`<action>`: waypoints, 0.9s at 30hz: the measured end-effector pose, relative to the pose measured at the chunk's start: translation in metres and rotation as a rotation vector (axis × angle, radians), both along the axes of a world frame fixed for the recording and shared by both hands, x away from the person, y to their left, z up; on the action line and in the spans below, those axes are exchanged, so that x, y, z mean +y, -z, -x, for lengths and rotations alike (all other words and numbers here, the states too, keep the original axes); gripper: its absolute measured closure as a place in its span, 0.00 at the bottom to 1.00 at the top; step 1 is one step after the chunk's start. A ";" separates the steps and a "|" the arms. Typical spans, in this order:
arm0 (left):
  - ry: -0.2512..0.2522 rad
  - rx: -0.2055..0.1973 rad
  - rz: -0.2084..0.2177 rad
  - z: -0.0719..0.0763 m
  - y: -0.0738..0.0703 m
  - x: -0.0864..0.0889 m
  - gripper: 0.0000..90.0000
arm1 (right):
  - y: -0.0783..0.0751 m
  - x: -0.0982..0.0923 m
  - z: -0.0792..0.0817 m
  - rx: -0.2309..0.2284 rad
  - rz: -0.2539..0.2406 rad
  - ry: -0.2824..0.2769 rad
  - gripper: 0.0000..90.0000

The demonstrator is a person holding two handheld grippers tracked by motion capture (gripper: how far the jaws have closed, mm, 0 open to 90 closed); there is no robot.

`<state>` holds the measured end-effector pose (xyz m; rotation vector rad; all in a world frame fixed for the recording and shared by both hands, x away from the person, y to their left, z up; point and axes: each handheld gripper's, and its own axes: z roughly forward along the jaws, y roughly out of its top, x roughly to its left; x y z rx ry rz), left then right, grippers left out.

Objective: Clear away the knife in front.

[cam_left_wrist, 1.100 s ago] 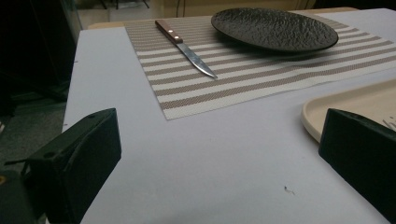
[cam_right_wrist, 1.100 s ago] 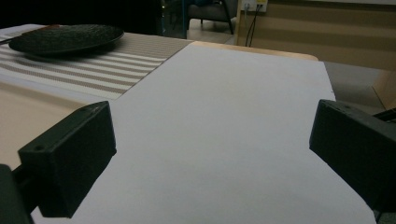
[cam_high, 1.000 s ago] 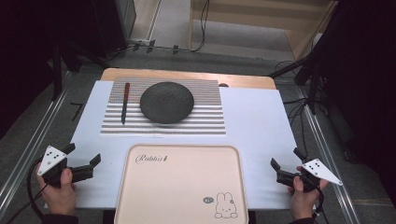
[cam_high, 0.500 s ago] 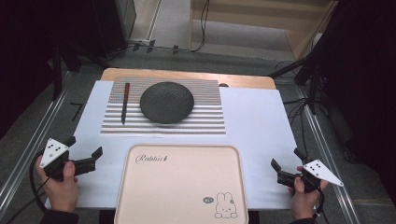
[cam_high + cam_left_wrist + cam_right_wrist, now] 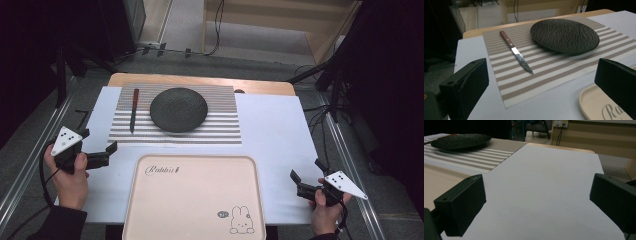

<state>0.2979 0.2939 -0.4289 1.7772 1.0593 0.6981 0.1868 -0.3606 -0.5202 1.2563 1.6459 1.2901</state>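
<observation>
White paper covers most of the table, whose pale wooden top shows as a strip along the far edge. On the paper, a striped placemat in beige and white lies toward the far side. A dark, rough-textured round plate sits on the placemat, a little left of its middle. Just beside the plate, to its left and also on the placemat, lies a knife with a reddish wooden handle, its blade pointing toward the near edge. On the near side of the placemat, apart from it, rests a pink tray with rounded corners, printed with the word "Rabbit" and a small rabbit drawing.

Left of the tray, the left tongs are held in a hand above the paper, jaws spread wide with nothing between them; in the left gripper view they point toward the knife and the plate. Right of the tray, the right tongs are held in the other hand near the paper's right corner, jaws likewise apart and empty.

Grey floor surrounds the table, with metal rails at both sides, cables trailing across it, dark stands, and light wooden furniture beyond the far edge.
</observation>
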 end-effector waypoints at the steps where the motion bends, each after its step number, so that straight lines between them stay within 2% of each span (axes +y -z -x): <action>1: 0.004 0.001 0.010 -0.003 -0.002 -0.001 0.00 | 0.000 0.000 0.000 -0.001 0.002 -0.002 0.00; 3: 0.011 0.010 0.032 -0.010 -0.006 -0.003 0.00 | 0.000 0.000 0.000 -0.004 0.001 -0.003 0.00; 6: 0.016 0.015 0.017 -0.020 -0.008 -0.007 0.00 | 0.000 0.000 0.000 -0.005 0.002 -0.002 0.00; 12: 0.021 0.037 0.014 -0.036 -0.008 -0.011 0.00 | 0.000 -0.001 0.001 -0.005 0.003 -0.002 0.00; 17: 0.014 0.067 0.067 -0.054 -0.009 -0.009 0.00 | 0.000 0.000 0.001 -0.004 0.003 -0.001 0.00; 22: 0.003 0.077 0.067 -0.067 -0.014 -0.010 0.00 | 0.000 0.000 0.001 -0.001 0.003 0.000 0.00; 27: -0.006 0.087 0.049 -0.078 -0.016 -0.012 0.00 | 0.000 -0.001 0.001 -0.001 0.001 0.000 0.00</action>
